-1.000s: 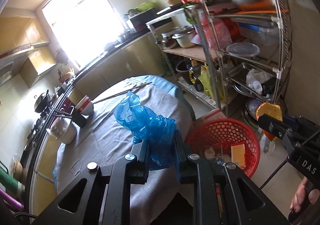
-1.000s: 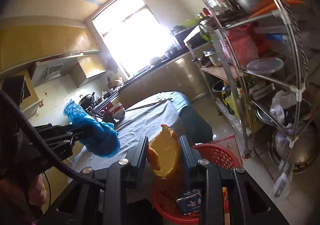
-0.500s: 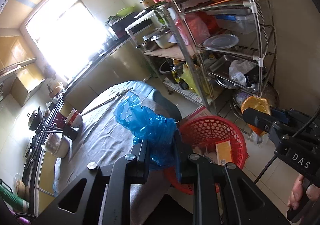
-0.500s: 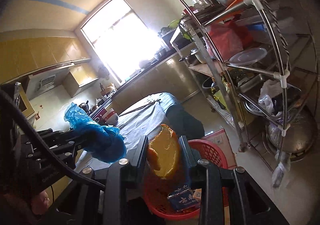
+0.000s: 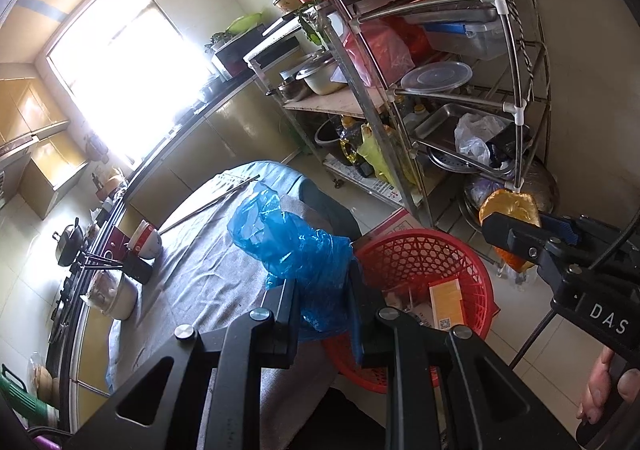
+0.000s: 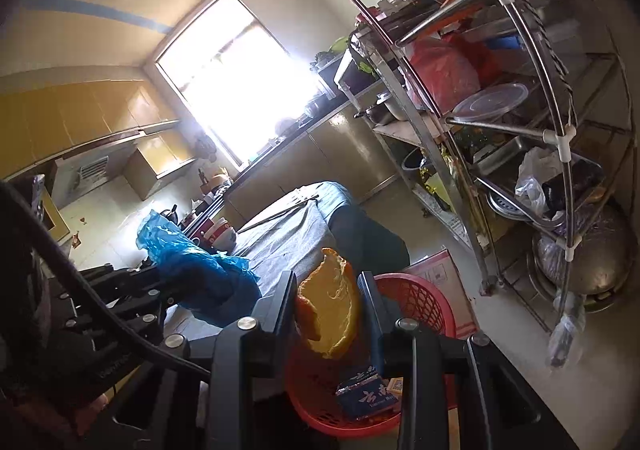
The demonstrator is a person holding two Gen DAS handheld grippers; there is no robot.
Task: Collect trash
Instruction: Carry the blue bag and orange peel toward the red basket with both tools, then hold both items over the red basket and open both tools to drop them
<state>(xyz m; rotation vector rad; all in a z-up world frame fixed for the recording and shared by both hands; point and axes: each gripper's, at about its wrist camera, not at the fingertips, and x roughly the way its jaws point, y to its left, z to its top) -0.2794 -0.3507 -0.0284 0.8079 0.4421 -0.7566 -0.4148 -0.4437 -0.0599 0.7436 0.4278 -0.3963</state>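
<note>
now our left gripper (image 5: 322, 304) is clamped on a crumpled blue plastic bag (image 5: 296, 250), light and slippery, beside the red basket (image 5: 424, 262); our right gripper (image 6: 328, 314) pinches what looks like orange peel (image 6: 328, 310), soft, above it.

Table, floor and rack in a kitchen

A grey cloth covers the table (image 5: 208, 274); on it stand a white pot (image 5: 114, 292), a red-and-white bowl (image 5: 146, 240) and long chopsticks (image 5: 212, 202) (near the far edge). Beside it on the tiled floor (image 5: 516, 314) sits a red basket (image 5: 472, 270), near a metal rack (image 5: 516, 110) crowded with cookware.
</note>
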